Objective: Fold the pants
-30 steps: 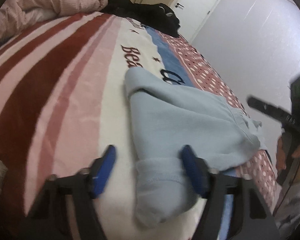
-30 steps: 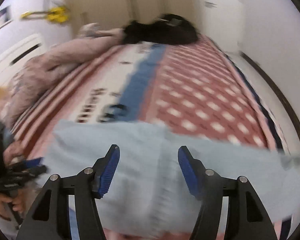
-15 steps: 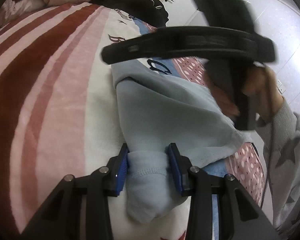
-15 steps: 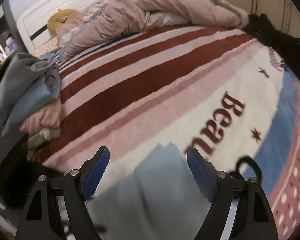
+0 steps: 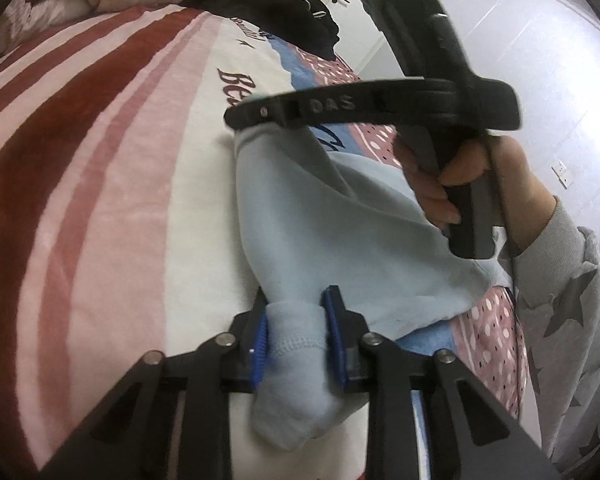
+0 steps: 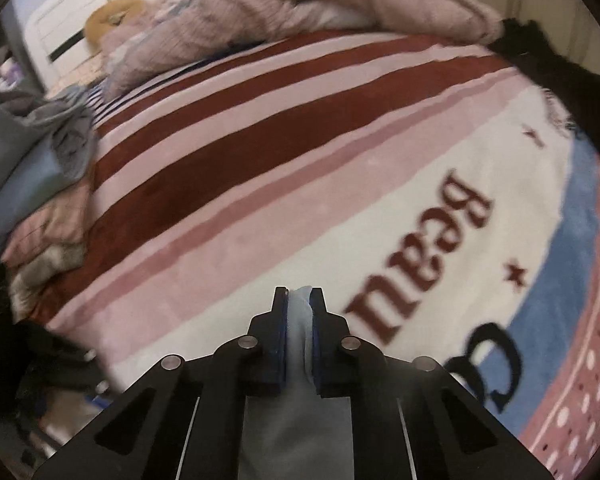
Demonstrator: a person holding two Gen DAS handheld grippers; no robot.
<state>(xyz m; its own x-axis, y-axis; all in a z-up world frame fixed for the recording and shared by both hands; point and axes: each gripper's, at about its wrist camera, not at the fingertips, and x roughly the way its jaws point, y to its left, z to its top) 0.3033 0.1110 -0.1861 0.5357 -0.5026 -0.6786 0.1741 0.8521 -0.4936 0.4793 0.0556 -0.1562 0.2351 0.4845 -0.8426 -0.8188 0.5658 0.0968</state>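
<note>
Your left gripper [image 5: 298,334] has its blue pads clamped on a bunched cuff of the light blue pants [image 5: 320,220], down at 6 o'clock in the left wrist view. The pants lie on the striped blanket [image 5: 100,160]. Your right gripper [image 6: 299,334] is pinching another fold of them at 6 o'clock in its own view, and your right hand [image 5: 460,176] shows at 2 o'clock.
</note>
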